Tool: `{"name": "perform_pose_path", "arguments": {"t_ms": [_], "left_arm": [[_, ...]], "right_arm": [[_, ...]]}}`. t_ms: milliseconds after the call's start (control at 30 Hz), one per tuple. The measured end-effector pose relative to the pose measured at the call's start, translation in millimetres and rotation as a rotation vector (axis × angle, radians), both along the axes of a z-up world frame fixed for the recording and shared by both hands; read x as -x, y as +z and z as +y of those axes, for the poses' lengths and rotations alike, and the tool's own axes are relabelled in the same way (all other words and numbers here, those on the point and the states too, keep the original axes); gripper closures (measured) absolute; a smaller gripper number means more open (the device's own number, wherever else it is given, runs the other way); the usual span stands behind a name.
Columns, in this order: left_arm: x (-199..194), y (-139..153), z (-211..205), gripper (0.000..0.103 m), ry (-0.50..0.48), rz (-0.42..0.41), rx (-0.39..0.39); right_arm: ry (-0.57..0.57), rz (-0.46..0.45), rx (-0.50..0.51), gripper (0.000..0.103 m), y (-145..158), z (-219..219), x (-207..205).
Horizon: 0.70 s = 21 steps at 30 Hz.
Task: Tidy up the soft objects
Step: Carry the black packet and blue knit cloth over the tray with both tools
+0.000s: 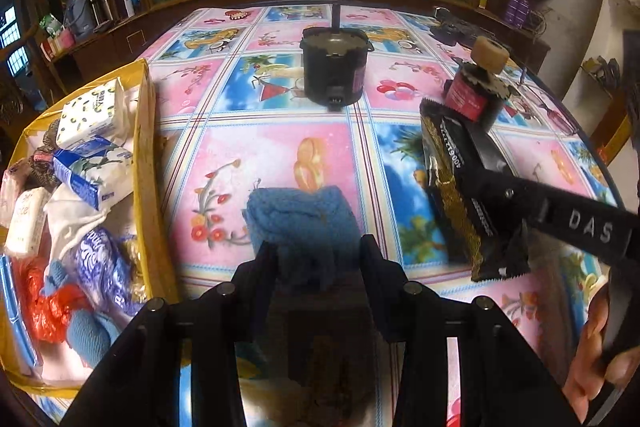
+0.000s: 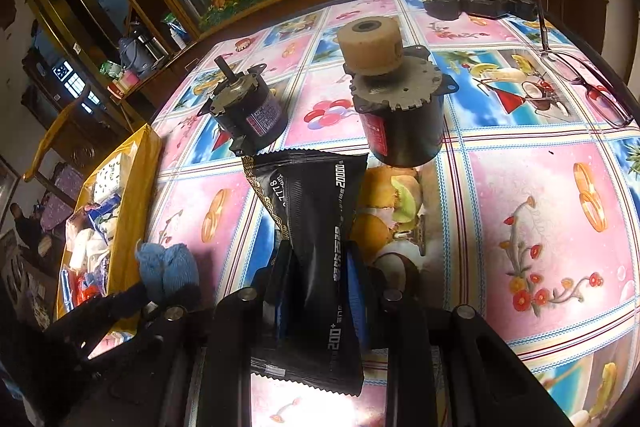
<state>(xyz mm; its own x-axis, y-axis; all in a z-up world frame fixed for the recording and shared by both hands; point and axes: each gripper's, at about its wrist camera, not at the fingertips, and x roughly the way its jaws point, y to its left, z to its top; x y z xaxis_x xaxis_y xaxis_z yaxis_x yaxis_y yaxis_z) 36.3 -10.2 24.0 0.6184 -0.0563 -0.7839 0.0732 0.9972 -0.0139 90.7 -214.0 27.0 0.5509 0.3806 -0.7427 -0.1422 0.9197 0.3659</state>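
Observation:
My left gripper is shut on a blue knitted cloth just above the patterned tablecloth; it also shows in the right wrist view. My right gripper is shut on a black soft packet with gold trim, which also shows in the left wrist view. A yellow box at the left holds tissue packs, cloths and other soft items; it also shows in the right wrist view.
Two black motors stand on the table: one with a shaft, one with a beige roller. Glasses and a dark part lie far right. A fish tank stands behind.

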Motion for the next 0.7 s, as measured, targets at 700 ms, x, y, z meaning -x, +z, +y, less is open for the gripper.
{"name": "perform_pose_path", "arguments": {"t_ms": [700], "left_arm": [[6, -6, -6, 0.063, -0.019, -0.027, -0.046]], "right_arm": [[0.024, -0.015, 0.082, 0.075, -5, 13, 4]]}}
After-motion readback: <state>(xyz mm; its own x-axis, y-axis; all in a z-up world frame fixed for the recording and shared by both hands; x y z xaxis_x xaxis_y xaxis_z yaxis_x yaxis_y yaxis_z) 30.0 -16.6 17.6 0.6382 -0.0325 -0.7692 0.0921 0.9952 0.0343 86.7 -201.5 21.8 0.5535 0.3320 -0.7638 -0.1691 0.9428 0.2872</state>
